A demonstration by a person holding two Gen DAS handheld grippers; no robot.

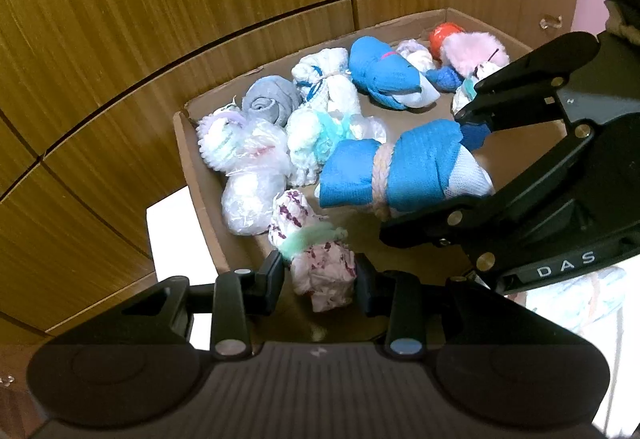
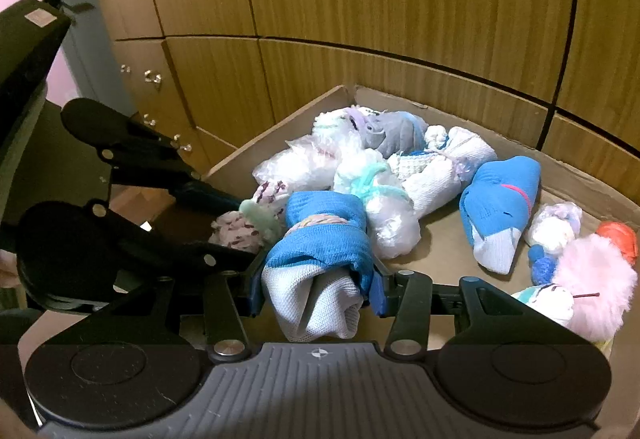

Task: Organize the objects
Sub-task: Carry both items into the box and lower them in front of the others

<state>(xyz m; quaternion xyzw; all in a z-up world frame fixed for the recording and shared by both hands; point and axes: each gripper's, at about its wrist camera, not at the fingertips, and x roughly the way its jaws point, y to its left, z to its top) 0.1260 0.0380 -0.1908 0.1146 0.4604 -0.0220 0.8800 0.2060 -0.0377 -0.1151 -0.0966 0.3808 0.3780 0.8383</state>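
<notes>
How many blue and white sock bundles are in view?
2. One bundle is held in the right gripper above the cardboard box; the other lies inside the box, toward its far side. More may be hidden.

Matt cardboard box; knitted cloth bundles.

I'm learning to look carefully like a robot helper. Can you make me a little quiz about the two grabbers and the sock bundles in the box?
1. True or false: the right gripper is empty.
2. Which bundle sits between the left gripper's pads? A) grey roll B) white-and-purple bundle tied with green yarn C) fluffy pink bundle
3. Fill in: all the bundles lie in a ____ box.

Key:
1. False. It is shut on the blue-and-white sock bundle.
2. B, the white-and-purple bundle. The grey roll and fluffy pink bundle lie farther back.
3. Cardboard; see the cardboard box wall.
</notes>
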